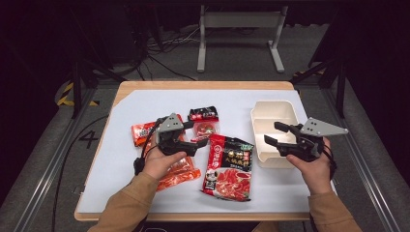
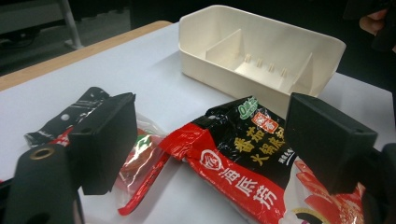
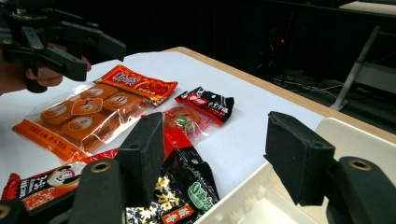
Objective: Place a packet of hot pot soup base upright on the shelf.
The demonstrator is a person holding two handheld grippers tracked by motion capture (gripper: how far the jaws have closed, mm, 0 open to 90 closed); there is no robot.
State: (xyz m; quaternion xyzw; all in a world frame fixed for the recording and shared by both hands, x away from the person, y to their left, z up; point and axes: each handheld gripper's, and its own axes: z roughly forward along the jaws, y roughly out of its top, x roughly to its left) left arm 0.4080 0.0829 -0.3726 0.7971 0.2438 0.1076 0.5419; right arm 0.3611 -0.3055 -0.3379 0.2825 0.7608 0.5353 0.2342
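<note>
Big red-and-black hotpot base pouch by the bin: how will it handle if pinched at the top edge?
The pouch is glossy film, so probably slippery. It lies flat with a crumpled top corner, so likely floppy, sagging below the pinch. It looks filled, so perhaps heavy for its size.

Three snack packets (image 1: 167,150), (image 1: 203,121), (image 1: 228,166), one cream divided tray (image 1: 270,108), two grippers (image 1: 193,145), (image 1: 273,134).

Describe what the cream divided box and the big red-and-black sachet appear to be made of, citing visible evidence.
Cream divided box: probably rigid moulded plastic, matt; thin even walls, moulded dividers. Big red-and-black sachet: apparently glossy printed plastic film; it creases and reflects light.
</note>
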